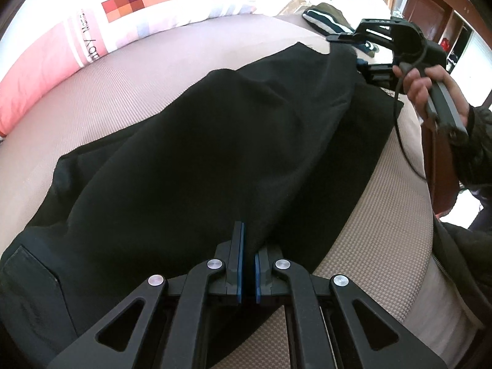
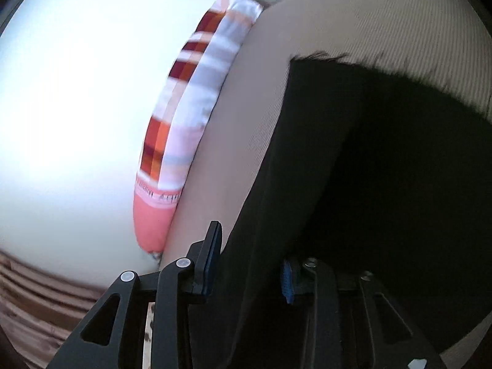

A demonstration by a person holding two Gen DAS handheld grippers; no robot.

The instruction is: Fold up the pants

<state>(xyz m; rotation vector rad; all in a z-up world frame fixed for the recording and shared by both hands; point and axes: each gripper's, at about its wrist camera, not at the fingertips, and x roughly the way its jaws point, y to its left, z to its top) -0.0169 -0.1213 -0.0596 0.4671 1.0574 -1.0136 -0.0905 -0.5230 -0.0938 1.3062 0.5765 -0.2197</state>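
Bedroom, tan woven mattress (image 1: 384, 215); patterned pillow (image 1: 92, 37) at far edge. Black pants (image 1: 215, 138) lie spread across the bed. Left claw (image 1: 248, 272) pinched tight on a fold of the near edge. Right claw (image 2: 249, 264) straddles cloth, jaws part-way apart; whether the pads bite, cannot tell, view blurred. Judgement: a fold is being carried over. Keep both ends level and taut, lay edge onto edge, and release only once the cloth lies flat.
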